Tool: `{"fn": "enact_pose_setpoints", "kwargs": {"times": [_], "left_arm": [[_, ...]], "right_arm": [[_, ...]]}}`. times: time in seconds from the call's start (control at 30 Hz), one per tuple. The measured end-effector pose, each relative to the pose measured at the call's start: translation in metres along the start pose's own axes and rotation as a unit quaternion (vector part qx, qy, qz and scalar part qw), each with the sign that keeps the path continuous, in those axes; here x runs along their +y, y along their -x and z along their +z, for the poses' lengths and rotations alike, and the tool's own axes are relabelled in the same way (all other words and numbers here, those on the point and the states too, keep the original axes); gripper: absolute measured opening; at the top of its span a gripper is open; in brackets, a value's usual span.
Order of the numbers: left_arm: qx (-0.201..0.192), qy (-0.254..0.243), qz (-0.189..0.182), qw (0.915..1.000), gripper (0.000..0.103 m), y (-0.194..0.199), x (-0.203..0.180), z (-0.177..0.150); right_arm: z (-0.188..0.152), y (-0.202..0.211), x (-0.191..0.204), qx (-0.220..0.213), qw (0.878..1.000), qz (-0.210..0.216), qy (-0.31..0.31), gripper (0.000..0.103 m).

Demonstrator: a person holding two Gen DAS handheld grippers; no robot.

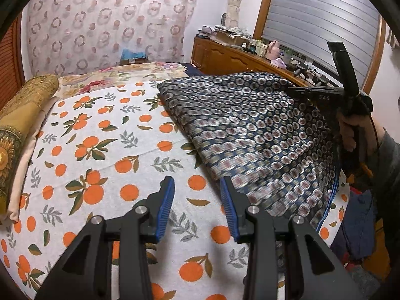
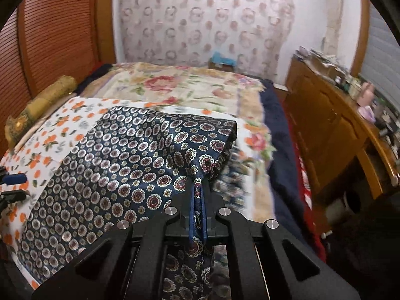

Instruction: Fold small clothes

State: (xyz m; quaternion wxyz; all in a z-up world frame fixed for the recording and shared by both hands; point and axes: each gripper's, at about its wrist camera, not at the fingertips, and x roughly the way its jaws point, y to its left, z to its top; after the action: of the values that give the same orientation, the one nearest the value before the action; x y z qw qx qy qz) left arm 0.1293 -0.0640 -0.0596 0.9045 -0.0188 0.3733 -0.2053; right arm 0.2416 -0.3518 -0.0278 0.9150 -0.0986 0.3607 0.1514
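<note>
Blue-padded left gripper [image 1: 197, 207] hovers with jaws apart over the orange-print sheet [image 1: 100, 130], the patterned garment [image 1: 250, 130] just to its right (near edge closest). Right gripper [image 2: 198, 200] pinches that garment's raised right edge.

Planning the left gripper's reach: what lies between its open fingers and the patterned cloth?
Only bare orange-print bedsheet, seen in the left wrist view. The left gripper is open beside the patterned cloth; the cloth's near edge is almost at its right finger.

Orange-print bedsheet [image 1: 105, 135], floral quilt [image 2: 180, 85], gold pillow [image 1: 22, 110], wooden dresser [image 2: 330, 135]
</note>
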Motion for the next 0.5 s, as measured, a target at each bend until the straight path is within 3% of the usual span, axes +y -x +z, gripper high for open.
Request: {"fn": "enact_pose_setpoints", "kwargs": {"times": [0.2, 0.4, 0.5], "left_arm": [[0.001, -0.01, -0.004, 0.9999, 0.037, -0.005, -0.011, 0.004], [0.008, -0.026, -0.012, 0.9996, 0.037, -0.01, -0.027, 0.005], [0.012, -0.031, -0.012, 0.9994, 0.037, -0.013, -0.032, 0.005]], "right_arm": [[-0.011, -0.003, -0.021, 0.011, 1.0, -0.006, -0.022, 0.007], [-0.026, 0.01, -0.024, -0.003, 0.999, -0.006, -0.034, 0.033], [-0.04, 0.021, -0.019, -0.005, 1.0, -0.014, -0.027, 0.038]]}}
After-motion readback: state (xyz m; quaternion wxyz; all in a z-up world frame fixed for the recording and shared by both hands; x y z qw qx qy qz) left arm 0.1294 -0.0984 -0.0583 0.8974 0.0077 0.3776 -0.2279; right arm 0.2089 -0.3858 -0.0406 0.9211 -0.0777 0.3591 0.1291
